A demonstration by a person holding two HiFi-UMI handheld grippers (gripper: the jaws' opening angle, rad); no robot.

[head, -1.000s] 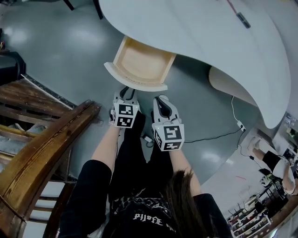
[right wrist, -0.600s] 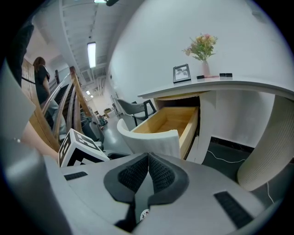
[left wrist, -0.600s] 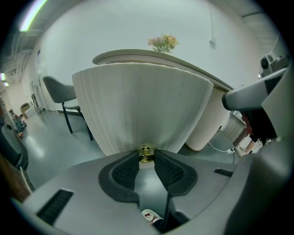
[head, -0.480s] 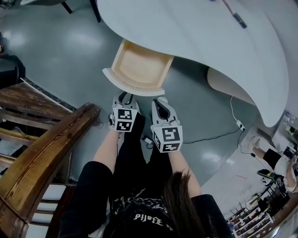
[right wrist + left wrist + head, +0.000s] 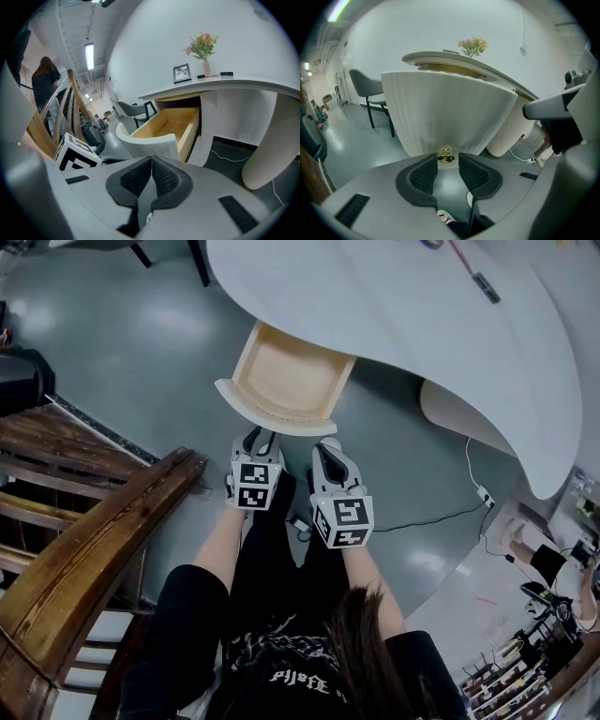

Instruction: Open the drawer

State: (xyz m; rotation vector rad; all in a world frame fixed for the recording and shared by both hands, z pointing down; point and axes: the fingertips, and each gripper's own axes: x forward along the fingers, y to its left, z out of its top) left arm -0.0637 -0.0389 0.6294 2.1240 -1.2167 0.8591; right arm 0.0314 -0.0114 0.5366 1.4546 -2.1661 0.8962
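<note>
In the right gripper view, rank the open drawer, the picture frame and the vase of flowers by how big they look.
Largest: the drawer, though it sits nearest the camera.
Next: the vase of flowers.
Smallest: the picture frame.

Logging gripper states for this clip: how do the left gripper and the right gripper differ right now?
The left gripper has its jaws apart and opening, with the brass knob at their tips, not pinched; the right gripper has its jaws together with nothing between them. The left gripper faces the drawer front head-on; the right gripper sits off to one side and sees into the drawer at an angle. Both point toward the open drawer, side by side.
</note>
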